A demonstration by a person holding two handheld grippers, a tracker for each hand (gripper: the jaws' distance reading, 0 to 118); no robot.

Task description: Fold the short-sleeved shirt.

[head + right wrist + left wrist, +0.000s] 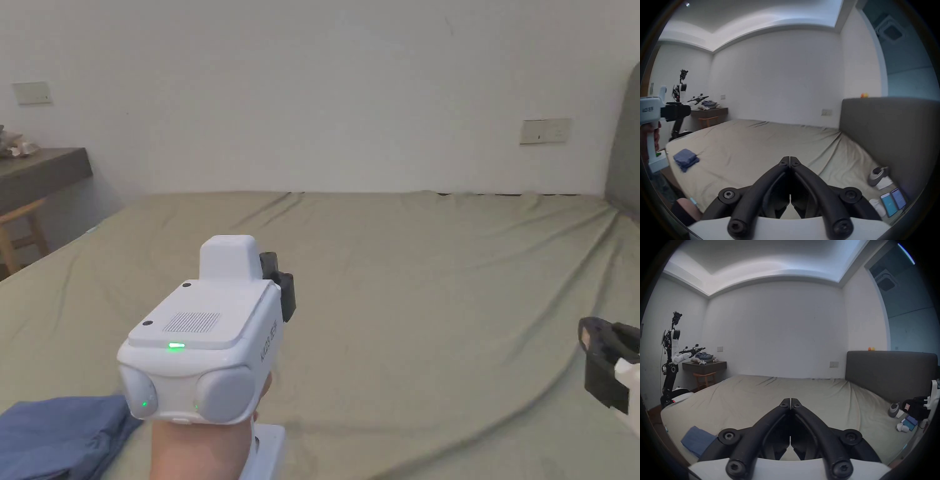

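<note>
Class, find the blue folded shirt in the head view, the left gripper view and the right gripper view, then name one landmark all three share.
Head view: blue shirt at bottom left, on the bed.
Left gripper view: lower left, near the bed's edge.
Right gripper view: left of centre, on the bed.
Shared landmark: dark wall shelf.

a wide bed (pixel 406 281) under a wrinkled olive-beige sheet is taking up the room, butting against the plain white wall (pixel 325 94) behind it. a dark grey headboard (pixel 890 373) is rising at the bed's right, while a dark floating shelf (pixel 705 367) over a wooden stool (pixel 705 379) is sitting off the bed's left corner.
</note>
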